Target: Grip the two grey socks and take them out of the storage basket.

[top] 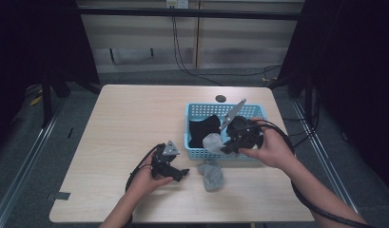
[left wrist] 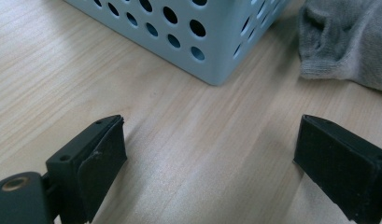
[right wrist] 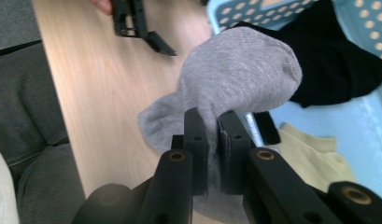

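Observation:
A light blue perforated basket (top: 197, 153) stands right of the table's middle, with black cloth (top: 204, 128) inside. My right gripper (top: 228, 146) is over the basket's front rim, shut on a grey sock (right wrist: 244, 70) that bulges above the jaws. That grey sock (top: 212, 141) hangs at the rim. A second grey sock (top: 212, 176) lies on the table in front of the basket. My left gripper (top: 181, 174) rests low on the table just left of it, open, with bare wood between its jaws (left wrist: 209, 140). The basket's corner (left wrist: 202, 42) and the lying sock (left wrist: 347, 42) are ahead of it.
In the right gripper view the basket (right wrist: 366, 32) holds black cloth (right wrist: 333, 60) and a pale yellow piece (right wrist: 314, 158). A round dark hole (top: 220, 99) sits in the table behind the basket. Cables trail from both grippers. The table's left half is bare wood (top: 125, 123).

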